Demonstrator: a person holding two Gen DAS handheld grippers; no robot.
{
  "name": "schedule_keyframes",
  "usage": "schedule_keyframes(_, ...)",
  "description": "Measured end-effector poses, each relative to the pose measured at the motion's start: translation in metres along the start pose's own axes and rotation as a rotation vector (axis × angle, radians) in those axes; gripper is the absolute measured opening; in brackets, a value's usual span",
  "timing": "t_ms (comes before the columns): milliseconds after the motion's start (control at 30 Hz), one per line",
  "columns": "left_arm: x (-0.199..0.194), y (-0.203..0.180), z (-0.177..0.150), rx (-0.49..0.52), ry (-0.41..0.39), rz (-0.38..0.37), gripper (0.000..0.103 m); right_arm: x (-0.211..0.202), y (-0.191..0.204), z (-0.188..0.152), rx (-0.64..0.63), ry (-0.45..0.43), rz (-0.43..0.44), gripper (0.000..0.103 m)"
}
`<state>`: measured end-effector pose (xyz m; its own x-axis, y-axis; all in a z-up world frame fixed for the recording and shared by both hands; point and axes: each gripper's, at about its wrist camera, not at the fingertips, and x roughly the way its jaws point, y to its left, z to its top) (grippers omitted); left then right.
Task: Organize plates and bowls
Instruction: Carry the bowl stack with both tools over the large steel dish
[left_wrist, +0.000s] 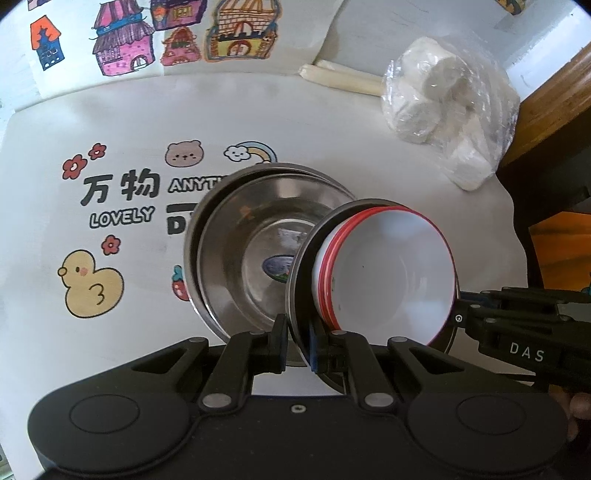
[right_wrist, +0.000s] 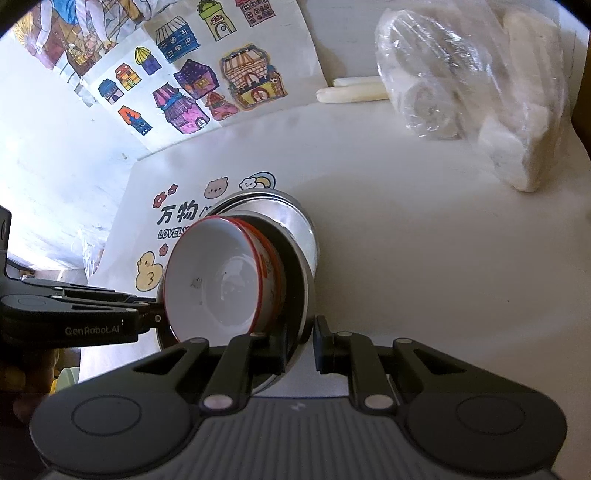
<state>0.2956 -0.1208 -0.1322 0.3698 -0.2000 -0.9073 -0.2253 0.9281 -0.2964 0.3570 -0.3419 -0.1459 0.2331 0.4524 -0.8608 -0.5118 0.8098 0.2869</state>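
1. Bowls and a plate sit bunched at the middle of the table (left_wrist: 388, 155): a white bowl with red rim (left_wrist: 388, 273) rests tilted in a steel plate (left_wrist: 301, 280), which leans over the near edge of a steel bowl (left_wrist: 255, 240).
2. Left gripper (left_wrist: 297, 345), its jaws drawn narrow, pinches the steel plate's near rim; the rim below the pinch is hidden by the gripper body.
3. Right gripper (right_wrist: 300, 341) grips the same plate's rim from the opposite side; a sliver of gap shows by its right finger (right_wrist: 322, 339), so whether that pad touches metal cannot be told.
4. Red rim lines stack up on the white bowl's outer side, and whether this is one bowl or several nested cannot be made out.
5. Steel bowl appears to sit in a second steel rim; the left-wrist view shows a doubled edge only, and its right half is covered by the plate.
6. Printed lettering on the table cover (left_wrist: 122, 218) is cut short by the steel bowl.
7. Plastic bag (left_wrist: 448, 107) of pale lumps lies toward the table's far right corner, contents blurred by the film, beside two pale sticks (left_wrist: 340, 77) partly behind it.
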Motion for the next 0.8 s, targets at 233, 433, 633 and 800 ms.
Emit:
schedule_keyframes(233,0.002,0.012,0.009,0.006,0.006,0.001,0.011,0.010,0.006,0.004,0.046,-0.023,0.000,0.015)
schedule_keyframes(433,0.006,0.024,0.014,0.012,0.017,0.008,0.011,0.020,0.013,0.005,0.070,-0.025,0.002,0.016)
schedule_keyframes(633,0.008,0.031,0.021,0.007,0.025,0.001,0.010,0.025,0.016,0.009,0.087,-0.025,-0.001,0.016)
schedule_keyframes(800,0.011,0.032,0.025,0.010,0.032,0.001,0.010,0.028,0.017,0.011,0.101,-0.021,-0.006,0.015)
